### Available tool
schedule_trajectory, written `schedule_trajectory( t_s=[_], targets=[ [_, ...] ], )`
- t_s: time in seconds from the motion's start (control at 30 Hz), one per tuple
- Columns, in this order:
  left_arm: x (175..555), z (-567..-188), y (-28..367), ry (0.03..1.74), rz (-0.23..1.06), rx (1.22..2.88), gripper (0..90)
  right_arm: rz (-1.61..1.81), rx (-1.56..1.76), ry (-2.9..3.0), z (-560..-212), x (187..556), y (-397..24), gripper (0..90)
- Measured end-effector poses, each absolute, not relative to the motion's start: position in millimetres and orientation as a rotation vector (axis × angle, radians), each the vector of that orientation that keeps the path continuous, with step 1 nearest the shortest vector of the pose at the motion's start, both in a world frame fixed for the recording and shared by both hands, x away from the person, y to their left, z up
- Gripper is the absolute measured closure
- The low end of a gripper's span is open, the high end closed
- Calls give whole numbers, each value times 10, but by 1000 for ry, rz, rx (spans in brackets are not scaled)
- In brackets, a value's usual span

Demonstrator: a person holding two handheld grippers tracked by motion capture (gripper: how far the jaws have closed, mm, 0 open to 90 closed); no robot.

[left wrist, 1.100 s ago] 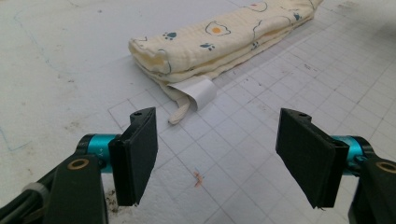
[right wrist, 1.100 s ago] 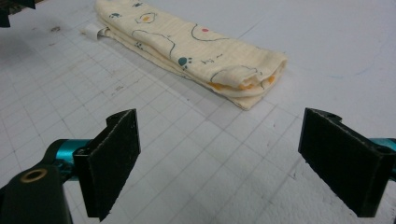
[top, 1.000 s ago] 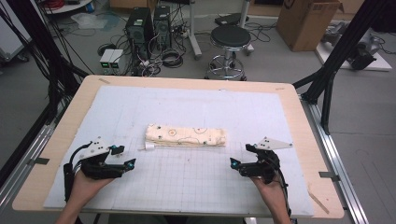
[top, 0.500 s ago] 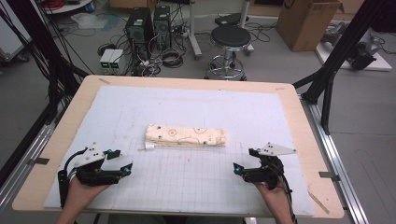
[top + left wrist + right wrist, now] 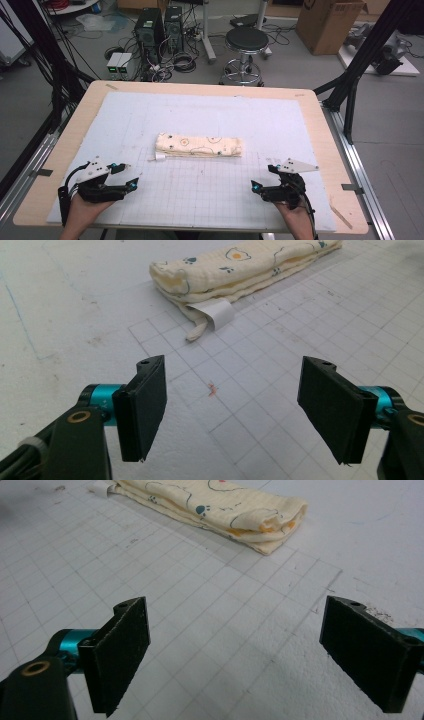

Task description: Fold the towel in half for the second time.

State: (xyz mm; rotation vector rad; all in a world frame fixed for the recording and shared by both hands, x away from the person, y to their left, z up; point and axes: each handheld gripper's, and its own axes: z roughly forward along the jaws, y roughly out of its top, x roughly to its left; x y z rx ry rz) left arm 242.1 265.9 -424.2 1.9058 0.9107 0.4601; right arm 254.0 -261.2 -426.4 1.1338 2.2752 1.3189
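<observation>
No legible writing on any item: the white tag (image 5: pixel 216 314) at the cloth's end is blank on its visible face, and the cloth (image 5: pixel 199 145) carries only printed motifs, a fried egg and paw prints among them. The cloth lies folded into a long bundle near the middle of the mat (image 5: pixel 150 115), well apart from both grippers. Left gripper (image 5: pixel 127 176) sits at the mat's near left, jaws wide apart, holding nothing; right gripper (image 5: pixel 263 178) sits at the near right, jaws likewise wide apart and empty. The high view gives the table (image 5: pixel 95 95), a stool (image 5: pixel 247 42), computer cases (image 5: pixel 160 22) and a cardboard box (image 5: pixel 327 22) on the floor beyond. The left gripper view adds the tag's curl and the layered fold at that end; a small red speck (image 5: pixel 212 388) on the grid is seen there. The right gripper view adds the opposite, rounded fold end (image 5: pixel 280 522)
</observation>
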Motion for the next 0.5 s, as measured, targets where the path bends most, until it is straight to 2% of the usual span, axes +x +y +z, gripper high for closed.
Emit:
schedule_trajectory(
  t_s=[0.5],
  targets=[
    [2461,-4283,2644,898,464,1935,283,1305,1146,2282,-4290,2591,-2527,121]
  ],
)
